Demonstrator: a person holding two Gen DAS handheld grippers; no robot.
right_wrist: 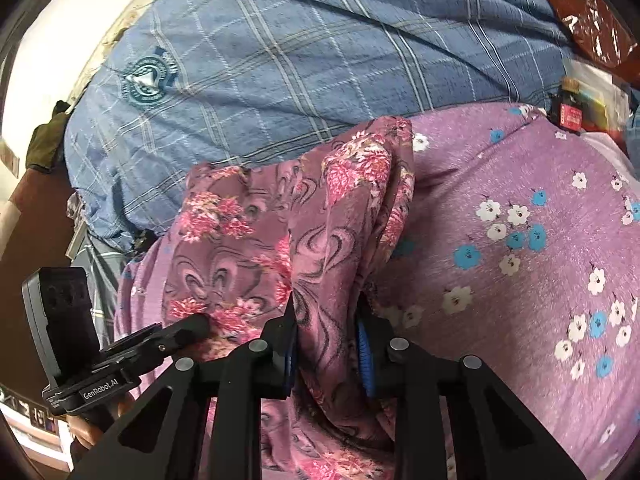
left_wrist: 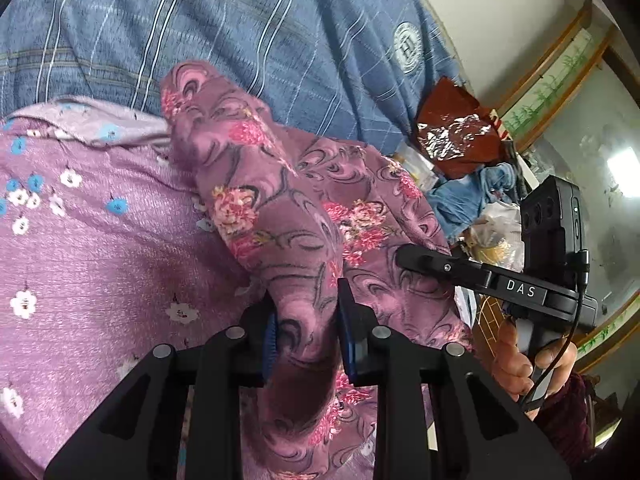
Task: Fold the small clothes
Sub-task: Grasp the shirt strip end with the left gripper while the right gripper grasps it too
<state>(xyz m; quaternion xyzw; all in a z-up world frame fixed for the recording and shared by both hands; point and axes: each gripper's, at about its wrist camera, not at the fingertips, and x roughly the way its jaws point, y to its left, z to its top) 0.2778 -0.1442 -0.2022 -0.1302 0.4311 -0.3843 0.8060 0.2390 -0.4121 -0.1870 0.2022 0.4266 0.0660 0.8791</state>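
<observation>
A small mauve garment with pink flower and dark swirl print (left_wrist: 280,200) hangs bunched between both grippers over a purple sheet. My left gripper (left_wrist: 308,340) is shut on a thick fold of it, cloth filling the gap between its blue pads. My right gripper (right_wrist: 330,352) is shut on another fold of the same garment (right_wrist: 320,220). In the left wrist view the right gripper's body (left_wrist: 500,284) sits close on the right, a hand on its handle. In the right wrist view the left gripper's body (right_wrist: 120,352) sits at lower left.
The purple sheet with white and blue flowers (right_wrist: 520,240) covers the bed (left_wrist: 80,260). A blue checked quilt (left_wrist: 240,28) lies behind it (right_wrist: 300,60). A red foil bag (left_wrist: 452,128), blue cloth and plastic bags clutter the far side. A small bottle (right_wrist: 568,108) lies by the sheet's edge.
</observation>
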